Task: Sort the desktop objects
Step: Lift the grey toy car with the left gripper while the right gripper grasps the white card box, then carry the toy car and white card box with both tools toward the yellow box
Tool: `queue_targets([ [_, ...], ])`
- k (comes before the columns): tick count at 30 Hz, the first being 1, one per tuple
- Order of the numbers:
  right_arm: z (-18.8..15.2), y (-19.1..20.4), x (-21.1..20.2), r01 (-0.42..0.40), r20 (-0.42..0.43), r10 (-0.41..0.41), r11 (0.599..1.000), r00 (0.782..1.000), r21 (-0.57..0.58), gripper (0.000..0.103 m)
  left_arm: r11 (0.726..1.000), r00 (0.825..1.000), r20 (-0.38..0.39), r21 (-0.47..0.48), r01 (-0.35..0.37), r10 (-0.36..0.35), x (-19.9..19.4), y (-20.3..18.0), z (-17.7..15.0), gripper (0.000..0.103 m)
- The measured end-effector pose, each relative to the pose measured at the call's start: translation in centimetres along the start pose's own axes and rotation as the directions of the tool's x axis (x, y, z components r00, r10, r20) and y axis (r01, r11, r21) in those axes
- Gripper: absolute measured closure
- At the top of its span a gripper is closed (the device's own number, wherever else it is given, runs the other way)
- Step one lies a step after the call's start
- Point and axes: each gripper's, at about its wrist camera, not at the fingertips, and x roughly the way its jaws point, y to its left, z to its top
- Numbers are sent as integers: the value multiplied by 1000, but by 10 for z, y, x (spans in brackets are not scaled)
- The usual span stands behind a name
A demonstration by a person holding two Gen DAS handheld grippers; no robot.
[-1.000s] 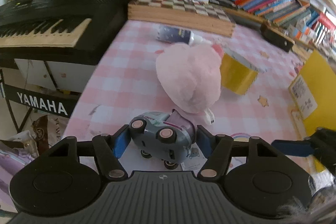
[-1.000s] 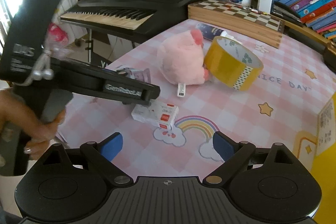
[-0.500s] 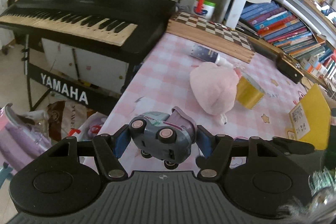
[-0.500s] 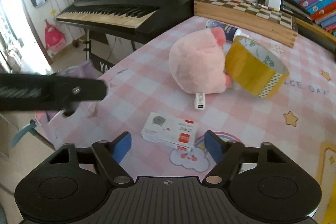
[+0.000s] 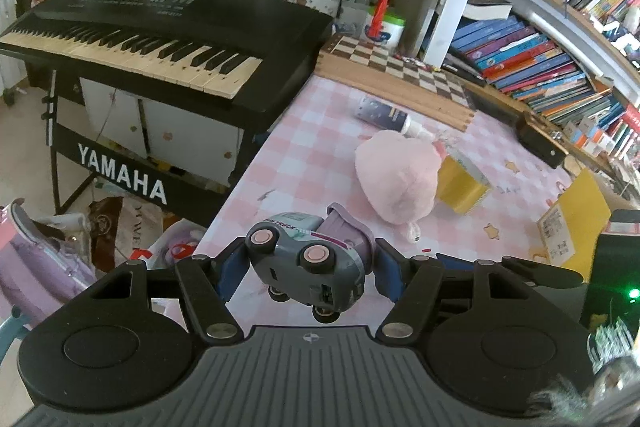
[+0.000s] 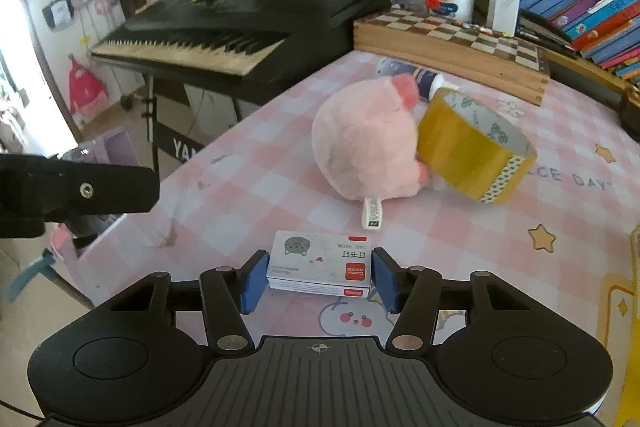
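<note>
Left wrist view: left gripper (image 5: 304,267) is clamped on a grey toy truck (image 5: 306,263), blue pads pressing both its ends. Truck is tipped on its side, pink wheel hubs facing the camera, held clear above the near corner of the pink checked table (image 5: 304,155). Further along the table: pink plush toy (image 5: 394,179), yellow tape roll (image 5: 460,187) touching its right side, a dark bottle (image 5: 384,113) lying flat behind them, wooden chessboard (image 5: 400,67) at the back edge. Black keyboard (image 5: 160,43) stands off the table's left side.

Right wrist view: right gripper (image 6: 318,279) is low over the table with a small white staple box (image 6: 320,263) between its blue pads. Jaws have just been closing; pads sit at the box's two short ends, contact looks made, though whether they grip it firmly I cannot tell. Box lies flat on the table. Plush toy (image 6: 364,139) and tape roll (image 6: 472,151) are beyond it, tape leaning against the plush. Left gripper's black body (image 6: 76,187) pokes in at the left edge.
</note>
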Motion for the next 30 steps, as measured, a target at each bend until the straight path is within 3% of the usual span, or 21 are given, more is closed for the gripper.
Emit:
queue_targets([
  [13,0,-21,-59,41,57,-45,997,997,60,48,992,991,54,45,120,-122,-29,-20,-4,39],
  [30,-32,-29,-138,74,89,-89,984,992,165,48,941,944,31,98,324,-328,-74,-43,-30,39],
])
